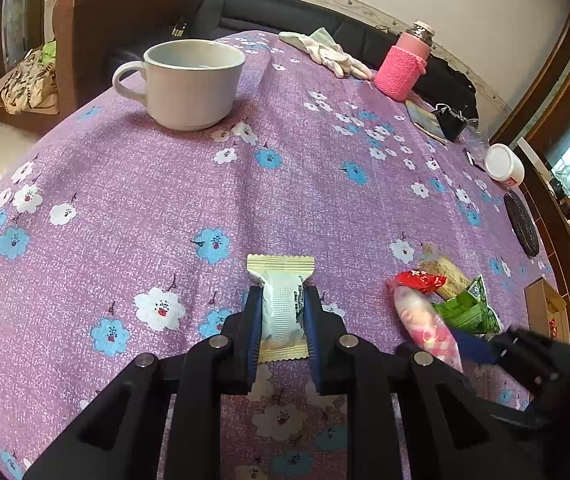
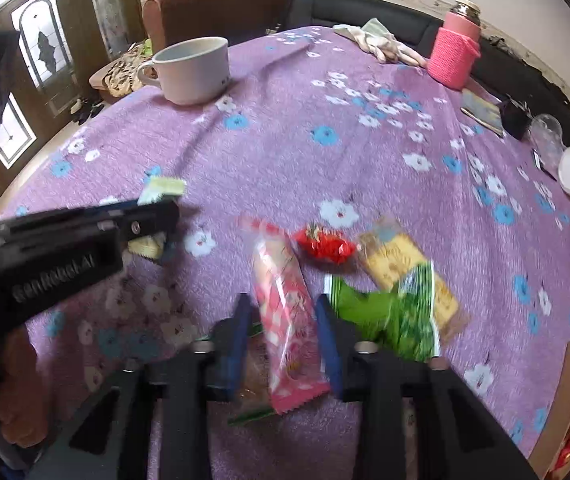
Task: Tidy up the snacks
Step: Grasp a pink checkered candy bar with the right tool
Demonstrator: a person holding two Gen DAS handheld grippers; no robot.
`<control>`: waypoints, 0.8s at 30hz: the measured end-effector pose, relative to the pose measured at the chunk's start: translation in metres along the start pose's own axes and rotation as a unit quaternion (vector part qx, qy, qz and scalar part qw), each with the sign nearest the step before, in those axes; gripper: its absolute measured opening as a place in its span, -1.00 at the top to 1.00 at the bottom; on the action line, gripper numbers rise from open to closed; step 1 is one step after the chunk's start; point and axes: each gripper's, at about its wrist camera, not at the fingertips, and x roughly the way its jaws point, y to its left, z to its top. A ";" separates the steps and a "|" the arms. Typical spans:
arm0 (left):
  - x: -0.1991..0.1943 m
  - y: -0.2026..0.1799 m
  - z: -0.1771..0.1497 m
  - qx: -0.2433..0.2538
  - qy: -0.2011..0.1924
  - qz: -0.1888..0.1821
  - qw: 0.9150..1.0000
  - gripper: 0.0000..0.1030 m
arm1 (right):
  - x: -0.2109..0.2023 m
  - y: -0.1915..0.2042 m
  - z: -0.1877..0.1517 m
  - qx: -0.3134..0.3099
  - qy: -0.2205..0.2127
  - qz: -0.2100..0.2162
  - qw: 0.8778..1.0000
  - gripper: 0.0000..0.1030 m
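Left wrist view: the left gripper is clamped on a cream-and-white wrapped snack just above a purple floral tablecloth. A white ceramic mug and a pink knitted-sleeve bottle stand far back, with a brown armchair and a dark sofa behind.

Right wrist view: the right gripper has its blue fingers on either side of a pink checked snack packet; blur hides whether they grip it. A red wrapped candy, yellow biscuit packet and green packet lie beside it.
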 end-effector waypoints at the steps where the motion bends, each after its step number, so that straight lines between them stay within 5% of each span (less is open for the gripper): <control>1: 0.000 -0.001 0.000 0.003 -0.001 -0.002 1.000 0.63 | -0.004 -0.001 -0.004 0.004 -0.010 -0.002 1.000 0.55; 11: -0.006 -0.029 -0.010 0.063 -0.003 -0.050 0.997 0.63 | -0.089 -0.049 -0.053 0.126 -0.136 0.014 0.983 0.55; 14: -0.007 -0.043 -0.015 0.092 0.001 -0.079 0.993 0.63 | -0.085 -0.069 -0.074 0.166 -0.142 -0.010 0.976 0.56; 18: -0.014 -0.067 -0.025 0.145 -0.005 -0.116 0.983 0.63 | -0.063 -0.094 -0.083 0.218 -0.109 0.008 0.970 0.56; 24: -0.017 -0.099 -0.045 0.217 -0.004 -0.136 0.967 0.63 | -0.063 -0.091 -0.082 0.218 -0.113 0.017 0.969 0.56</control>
